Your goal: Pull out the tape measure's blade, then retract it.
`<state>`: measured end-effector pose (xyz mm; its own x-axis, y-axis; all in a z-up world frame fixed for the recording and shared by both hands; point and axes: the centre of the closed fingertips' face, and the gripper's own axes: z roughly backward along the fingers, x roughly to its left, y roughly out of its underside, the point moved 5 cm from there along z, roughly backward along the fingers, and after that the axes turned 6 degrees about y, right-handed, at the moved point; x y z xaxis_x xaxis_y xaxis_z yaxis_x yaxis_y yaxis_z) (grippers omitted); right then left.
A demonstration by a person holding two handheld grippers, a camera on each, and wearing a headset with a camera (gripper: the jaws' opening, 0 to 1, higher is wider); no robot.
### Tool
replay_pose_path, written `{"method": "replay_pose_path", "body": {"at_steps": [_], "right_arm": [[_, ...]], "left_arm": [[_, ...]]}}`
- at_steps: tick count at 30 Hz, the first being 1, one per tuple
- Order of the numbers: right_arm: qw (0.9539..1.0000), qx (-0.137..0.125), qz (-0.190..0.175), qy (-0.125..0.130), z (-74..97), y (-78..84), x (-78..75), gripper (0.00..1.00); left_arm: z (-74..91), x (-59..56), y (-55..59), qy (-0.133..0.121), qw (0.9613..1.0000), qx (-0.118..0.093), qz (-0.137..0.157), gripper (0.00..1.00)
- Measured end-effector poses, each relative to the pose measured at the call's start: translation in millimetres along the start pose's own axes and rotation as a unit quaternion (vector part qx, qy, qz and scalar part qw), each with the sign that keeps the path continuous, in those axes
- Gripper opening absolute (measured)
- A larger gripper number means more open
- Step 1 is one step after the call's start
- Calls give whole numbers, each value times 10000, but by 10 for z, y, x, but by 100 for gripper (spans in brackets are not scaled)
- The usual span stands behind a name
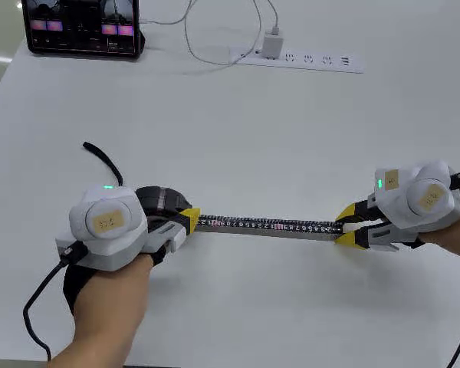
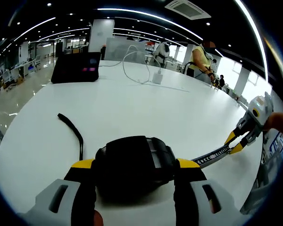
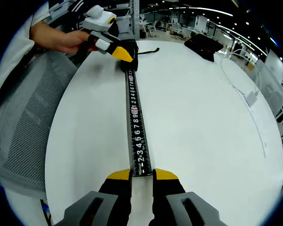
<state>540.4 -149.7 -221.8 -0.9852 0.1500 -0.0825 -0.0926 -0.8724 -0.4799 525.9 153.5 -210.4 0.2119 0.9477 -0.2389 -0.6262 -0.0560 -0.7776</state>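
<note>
left gripper [image 2: 135, 164] fingers [image 2: 84, 186] clenched on tape measure case [image 2: 132, 153], lower centre | right gripper [image 3: 142, 175] fingers [image 3: 119, 181] pinching blade [image 3: 134, 117] end, numerals readable in right gripper view

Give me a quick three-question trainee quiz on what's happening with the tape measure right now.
1. True or false: the blade is fully retracted into the tape measure case.
2. What is the left gripper clamped on? A. tape measure case B. blade C. nothing
3. Fill in: the right gripper pinches the blade's free ____.
Key: 1 false, it stretches over the table between the grippers; 2 A; 3 end.
</note>
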Motion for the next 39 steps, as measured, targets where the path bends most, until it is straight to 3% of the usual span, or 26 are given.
{"method": "replay_pose_path", "body": {"at_steps": [29, 39], "right_arm": [[10000, 67, 35, 12, -7, -6, -7, 11], [10000, 59, 65, 18, -9, -5, -11, 10]], "left_arm": [[32, 4, 25, 80, 9996, -16, 262, 63], [27, 7, 10, 79, 9997, 23, 225, 62]]}}
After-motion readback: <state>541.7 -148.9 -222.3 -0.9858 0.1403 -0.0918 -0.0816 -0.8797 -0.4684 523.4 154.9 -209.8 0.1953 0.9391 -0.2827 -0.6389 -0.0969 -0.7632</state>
